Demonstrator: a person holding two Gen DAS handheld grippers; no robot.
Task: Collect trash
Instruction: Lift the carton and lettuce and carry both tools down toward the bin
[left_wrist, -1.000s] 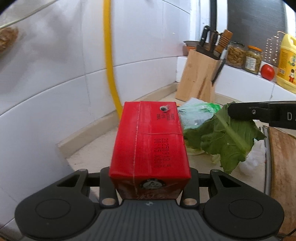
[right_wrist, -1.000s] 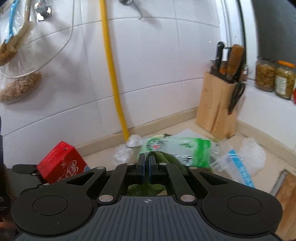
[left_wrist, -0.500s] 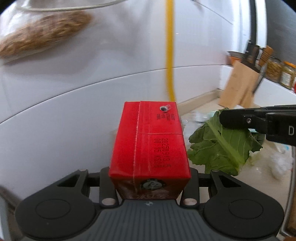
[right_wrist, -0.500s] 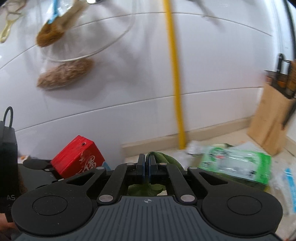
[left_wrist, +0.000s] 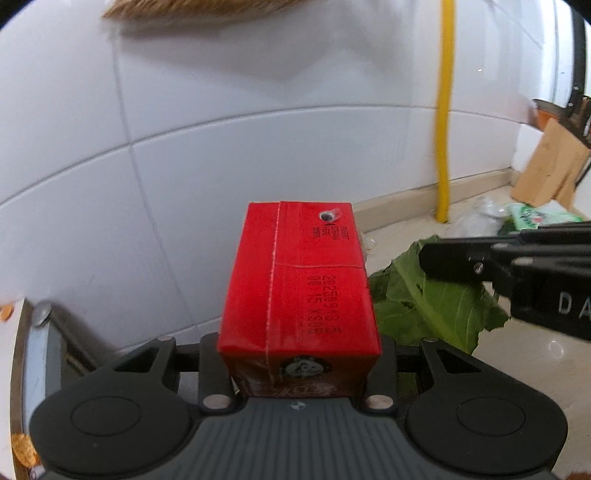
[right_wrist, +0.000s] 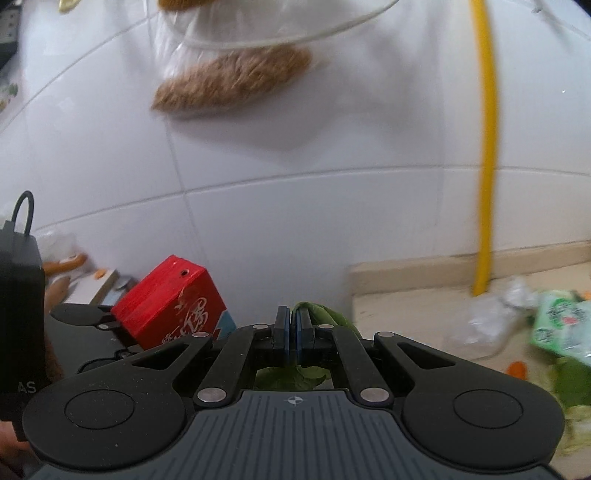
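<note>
My left tongs (left_wrist: 299, 350) are clenched on the red carton (left_wrist: 299, 280), held above the surface (left_wrist: 399, 236). At its 3 o'clock, my right tongs (right_wrist: 291, 332) are pinched tight on a green leaf (left_wrist: 424, 306). Since a second ago the knife block (left_wrist: 550, 166) has slid from centre to 2 o'clock, and a sink rim (left_wrist: 40, 332) has come in at 8. A yellow pipe (left_wrist: 445, 110) runs down the white tiled wall (left_wrist: 221, 147); a green packet (right_wrist: 561, 321) lies at the right wrist view's 3 o'clock.
</note>
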